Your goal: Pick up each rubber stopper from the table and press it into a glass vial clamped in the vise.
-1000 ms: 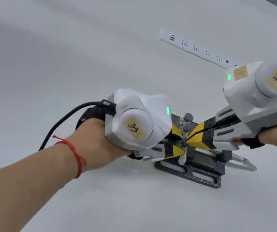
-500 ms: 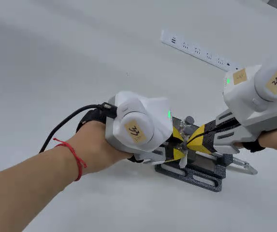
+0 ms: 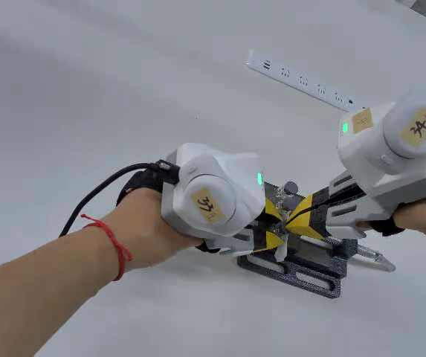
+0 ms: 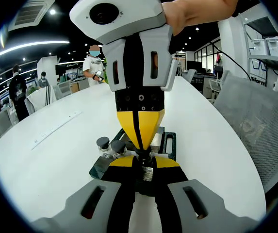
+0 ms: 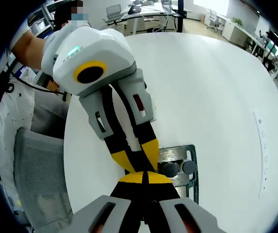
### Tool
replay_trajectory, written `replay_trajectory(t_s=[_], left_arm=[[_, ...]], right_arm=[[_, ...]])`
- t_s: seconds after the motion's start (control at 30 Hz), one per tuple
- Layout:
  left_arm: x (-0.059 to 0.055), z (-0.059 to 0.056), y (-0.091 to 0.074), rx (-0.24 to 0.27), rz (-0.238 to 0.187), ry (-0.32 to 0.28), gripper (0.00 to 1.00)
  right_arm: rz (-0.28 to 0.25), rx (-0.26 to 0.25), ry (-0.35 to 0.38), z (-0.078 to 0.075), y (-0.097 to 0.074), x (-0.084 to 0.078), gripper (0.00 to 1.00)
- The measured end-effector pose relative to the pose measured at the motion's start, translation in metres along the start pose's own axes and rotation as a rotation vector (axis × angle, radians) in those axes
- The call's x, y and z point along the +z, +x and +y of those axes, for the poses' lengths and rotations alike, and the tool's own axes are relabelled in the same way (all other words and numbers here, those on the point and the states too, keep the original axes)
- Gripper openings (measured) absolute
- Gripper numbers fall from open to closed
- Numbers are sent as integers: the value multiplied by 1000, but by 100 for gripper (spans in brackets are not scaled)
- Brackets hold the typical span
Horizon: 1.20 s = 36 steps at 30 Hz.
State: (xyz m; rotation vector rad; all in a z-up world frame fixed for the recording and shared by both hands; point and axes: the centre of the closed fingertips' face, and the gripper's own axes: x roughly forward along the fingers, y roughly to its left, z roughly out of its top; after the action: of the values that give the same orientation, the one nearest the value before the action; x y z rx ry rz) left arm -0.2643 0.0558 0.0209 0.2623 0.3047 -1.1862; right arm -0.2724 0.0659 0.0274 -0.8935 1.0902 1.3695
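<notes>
Vial (image 4: 147, 174) clamped by left gripper (image 4: 146, 164) at vise (image 4: 170, 143); right gripper (image 4: 140, 147), jaws together, tip-on at vial's 12 o'clock.

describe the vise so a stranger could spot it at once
On the white table, look below where the left gripper and right gripper meet. The dark grey slotted metal vise sits there, bearing grey-stoppered glass vials, unlike the long white power strip farther back.
</notes>
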Motion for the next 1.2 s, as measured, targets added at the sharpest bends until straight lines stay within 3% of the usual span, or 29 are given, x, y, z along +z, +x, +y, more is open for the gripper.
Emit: replay_trajectory(t_s=[0.43, 0.63, 1.2], left_arm=[[-1, 0, 0, 3, 3, 1, 10], [-1, 0, 0, 3, 2, 1, 10], [0, 0, -1, 0, 0, -4, 11]], right_arm=[[20, -18, -17, 0, 1, 0, 0], [-16, -26, 27, 0, -1, 1, 0], [-44, -46, 30, -1, -2, 3, 0]])
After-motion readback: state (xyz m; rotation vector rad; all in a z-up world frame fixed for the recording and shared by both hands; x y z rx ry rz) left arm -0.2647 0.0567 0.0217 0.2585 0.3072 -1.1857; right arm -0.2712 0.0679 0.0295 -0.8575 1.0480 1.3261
